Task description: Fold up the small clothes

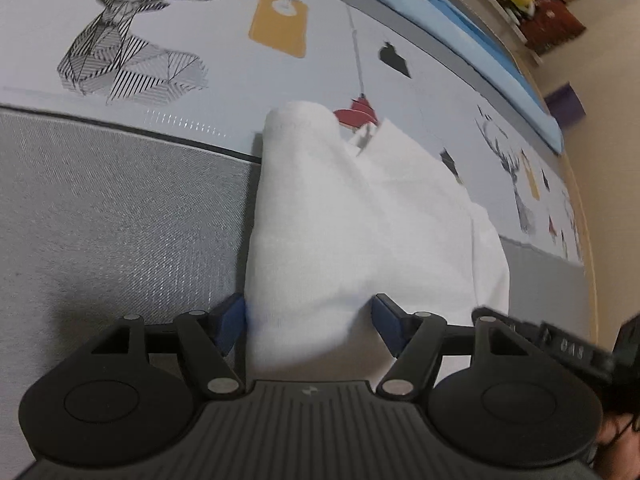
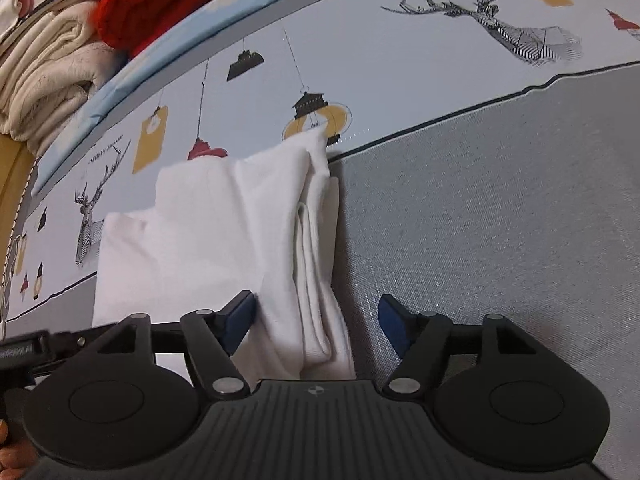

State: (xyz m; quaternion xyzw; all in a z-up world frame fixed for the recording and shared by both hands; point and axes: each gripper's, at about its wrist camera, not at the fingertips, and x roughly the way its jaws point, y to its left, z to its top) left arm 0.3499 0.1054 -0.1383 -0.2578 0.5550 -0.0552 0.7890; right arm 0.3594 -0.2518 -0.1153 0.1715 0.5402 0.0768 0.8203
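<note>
Biggest thing under me: the bed cover (image 1: 100, 220), grey woven w/ a pale printed band of stags, lanterns & tags running across the far side. On it, straddling the seam btw grey & print, lies the white garment (image 1: 340, 220), folded into a longish bundle, near end pointing back at me.

Far edge, right view: stack of cream folded cloth (image 2: 48, 80) w/ a red knit (image 2: 168, 4) beside it, well apart from the garment.

My left claw (image 1: 308, 320): jaws wide. The garment's near end sits btw the blue pads; left pad (image 1: 230, 326) just at the cloth edge, right pad at the other side. Can't tell if either presses.

My right claw (image 2: 316, 322): jaws wide too. Garment's layered right edge runs btw the pads, up against the left pad (image 2: 240, 320); right pad stands clear over bare grey.
</note>
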